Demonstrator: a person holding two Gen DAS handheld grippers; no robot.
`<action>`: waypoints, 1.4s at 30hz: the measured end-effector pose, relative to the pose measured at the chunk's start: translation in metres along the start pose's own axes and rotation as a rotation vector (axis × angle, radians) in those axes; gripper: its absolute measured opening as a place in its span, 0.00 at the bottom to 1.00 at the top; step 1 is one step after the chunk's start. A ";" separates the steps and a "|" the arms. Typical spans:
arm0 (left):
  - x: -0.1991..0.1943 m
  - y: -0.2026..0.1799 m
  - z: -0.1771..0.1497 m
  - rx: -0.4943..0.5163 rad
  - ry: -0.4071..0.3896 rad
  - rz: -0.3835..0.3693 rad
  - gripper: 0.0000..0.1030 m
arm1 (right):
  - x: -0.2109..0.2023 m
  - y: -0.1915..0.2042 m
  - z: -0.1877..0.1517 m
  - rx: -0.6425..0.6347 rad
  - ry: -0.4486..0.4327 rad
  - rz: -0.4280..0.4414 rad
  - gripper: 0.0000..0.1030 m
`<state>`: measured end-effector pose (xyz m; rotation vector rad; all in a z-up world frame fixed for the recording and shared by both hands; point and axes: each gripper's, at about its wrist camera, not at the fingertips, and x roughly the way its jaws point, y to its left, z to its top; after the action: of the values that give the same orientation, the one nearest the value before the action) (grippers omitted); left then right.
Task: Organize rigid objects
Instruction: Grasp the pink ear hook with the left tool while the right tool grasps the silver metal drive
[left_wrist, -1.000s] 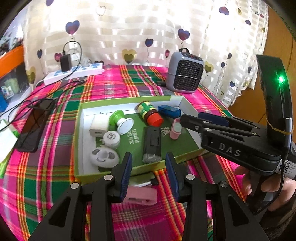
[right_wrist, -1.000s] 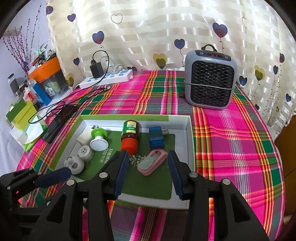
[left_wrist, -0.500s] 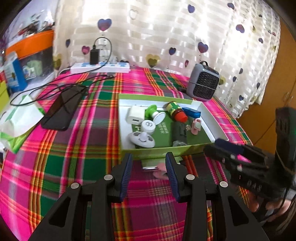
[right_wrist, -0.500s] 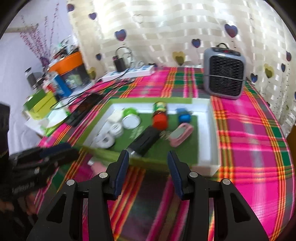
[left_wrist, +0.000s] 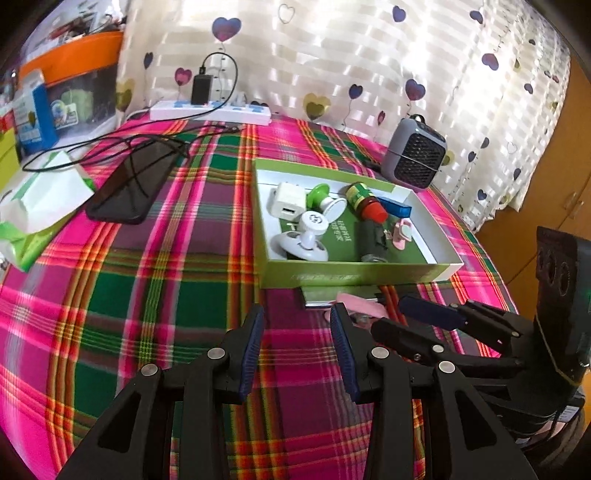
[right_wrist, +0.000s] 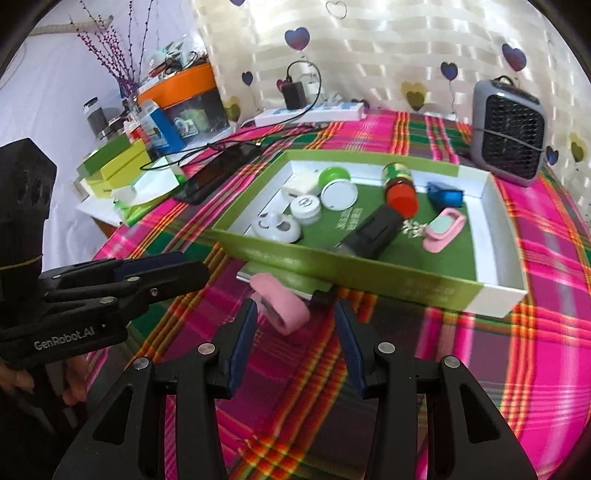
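Note:
A green box (left_wrist: 354, 276) with white inner walls (right_wrist: 495, 206) holds a white charger (left_wrist: 286, 199), a green-and-white knob (left_wrist: 325, 199), white round pieces (left_wrist: 306, 240), a red-capped bottle (left_wrist: 365, 201), a blue stick (left_wrist: 395, 206), a black item (left_wrist: 373, 240) and a small pink item (left_wrist: 402, 230). Outside, against its front wall, lies a pink object (right_wrist: 280, 306) on a silver thing (left_wrist: 319, 297). My right gripper (right_wrist: 295, 321) is open, the pink object just ahead of its tips, nearer the left finger. My left gripper (left_wrist: 297, 325) hangs open and empty over the plaid cloth (left_wrist: 166, 295), beside the right gripper (left_wrist: 391, 314).
A grey heater (left_wrist: 413, 155) stands behind the box. A black phone (left_wrist: 133, 184) with cables, a tissue pack (left_wrist: 40, 199) and a power strip (left_wrist: 210, 110) lie at the left. Green boxes (right_wrist: 114, 166) and an orange-lidded tub (right_wrist: 184, 96) crowd the far left.
Both grippers have drawn back from above the box toward the near side of the table. The pink object outside the box now lies just before the right gripper. Both jaws stayed as wide.

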<state>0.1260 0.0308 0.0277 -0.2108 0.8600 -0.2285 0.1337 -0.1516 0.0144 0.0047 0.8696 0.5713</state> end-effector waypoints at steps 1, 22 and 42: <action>0.000 0.002 0.000 -0.005 0.001 0.000 0.35 | 0.003 0.002 -0.001 -0.005 0.008 0.000 0.44; -0.002 0.010 -0.006 -0.039 0.029 -0.014 0.35 | 0.002 0.018 -0.010 -0.064 0.049 0.154 0.43; -0.003 0.014 -0.008 -0.137 0.051 0.004 0.40 | 0.018 0.025 0.000 -0.154 0.088 0.203 0.44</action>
<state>0.1199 0.0443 0.0211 -0.3322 0.9273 -0.1719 0.1309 -0.1213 0.0075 -0.0729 0.9142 0.8325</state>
